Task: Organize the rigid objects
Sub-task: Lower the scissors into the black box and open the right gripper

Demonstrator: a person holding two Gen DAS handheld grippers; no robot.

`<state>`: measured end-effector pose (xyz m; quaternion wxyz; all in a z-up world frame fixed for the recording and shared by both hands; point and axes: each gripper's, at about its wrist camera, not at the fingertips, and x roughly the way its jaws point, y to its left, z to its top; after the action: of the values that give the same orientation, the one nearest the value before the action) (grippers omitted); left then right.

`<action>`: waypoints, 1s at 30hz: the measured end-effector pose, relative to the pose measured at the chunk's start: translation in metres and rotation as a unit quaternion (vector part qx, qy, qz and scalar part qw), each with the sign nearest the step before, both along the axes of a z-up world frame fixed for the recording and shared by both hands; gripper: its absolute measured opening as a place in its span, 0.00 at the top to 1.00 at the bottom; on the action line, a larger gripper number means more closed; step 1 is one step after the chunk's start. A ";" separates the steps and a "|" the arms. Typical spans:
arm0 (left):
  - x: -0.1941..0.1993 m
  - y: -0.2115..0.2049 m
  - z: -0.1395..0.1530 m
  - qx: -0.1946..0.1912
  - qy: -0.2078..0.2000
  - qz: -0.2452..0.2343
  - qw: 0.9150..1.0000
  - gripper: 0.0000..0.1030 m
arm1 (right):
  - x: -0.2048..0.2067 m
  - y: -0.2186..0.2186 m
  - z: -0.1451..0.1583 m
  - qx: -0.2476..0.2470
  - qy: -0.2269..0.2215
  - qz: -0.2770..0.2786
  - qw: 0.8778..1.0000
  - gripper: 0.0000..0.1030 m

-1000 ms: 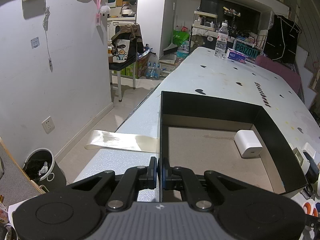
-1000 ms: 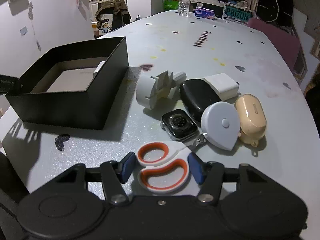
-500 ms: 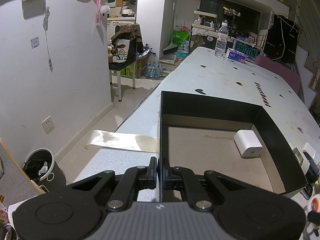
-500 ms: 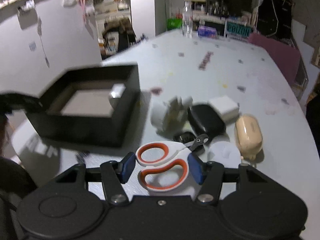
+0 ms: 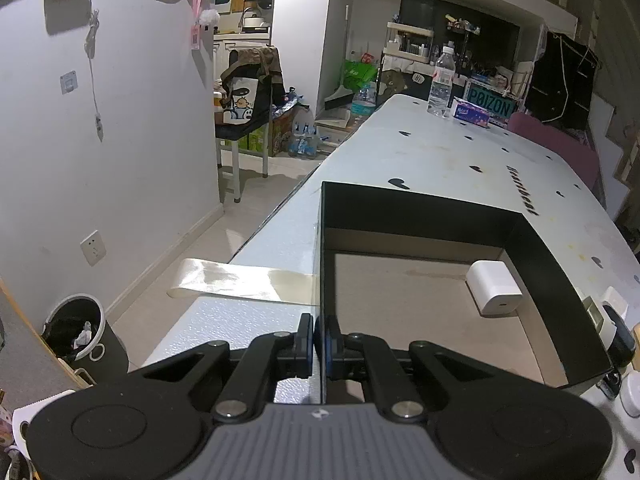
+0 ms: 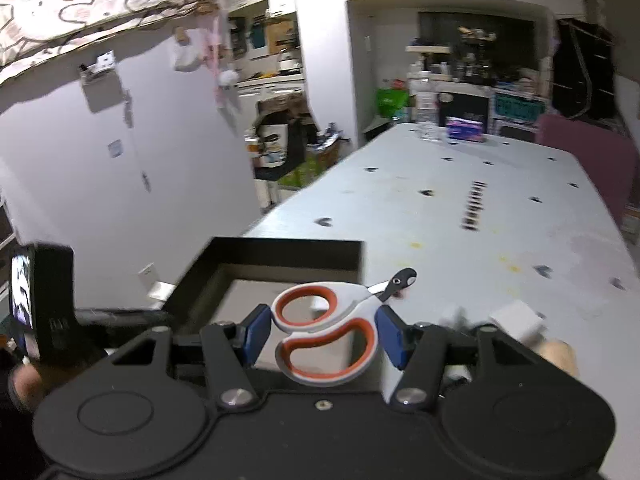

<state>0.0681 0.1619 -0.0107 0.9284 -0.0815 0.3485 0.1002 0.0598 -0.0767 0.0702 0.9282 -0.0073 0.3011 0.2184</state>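
My left gripper is shut on the near left wall of the black open box and holds it on the table. A white charger block lies inside at the box's right wall. My right gripper is shut on the white and orange scissors, gripping the handles. It holds them in the air above the near right corner of the black box. The short black blade tip points up and right.
Small objects sit right of the box: a white charger, a tan case, and dark and white items. A water bottle and tissue pack stand at the table's far end. Tape overhangs the left edge.
My right gripper has lifted the scissors off the table and carried them up and left, over the box's corner. The left gripper and the box have not moved.
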 end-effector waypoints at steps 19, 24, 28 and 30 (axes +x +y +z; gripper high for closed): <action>-0.001 0.003 0.001 -0.010 -0.003 -0.003 1.000 0.93 | 0.057 0.075 -0.057 -0.076 0.115 -0.002 0.990 0.42; -0.001 0.003 0.001 -0.010 -0.003 -0.004 1.000 0.93 | 0.055 0.068 -0.062 -0.079 0.112 -0.003 0.991 0.36; -0.001 0.003 0.001 -0.010 -0.003 -0.003 1.000 0.93 | 0.052 0.065 -0.061 -0.073 0.119 0.000 0.990 0.36; -0.001 0.004 0.001 -0.010 -0.003 -0.003 1.000 0.93 | 0.051 0.065 -0.060 -0.072 0.121 0.002 0.990 0.36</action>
<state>0.0669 0.1654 -0.0092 0.9288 -0.0901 0.3472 0.0932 0.1110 -0.0119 0.0099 0.8818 -0.0485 0.4258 0.1968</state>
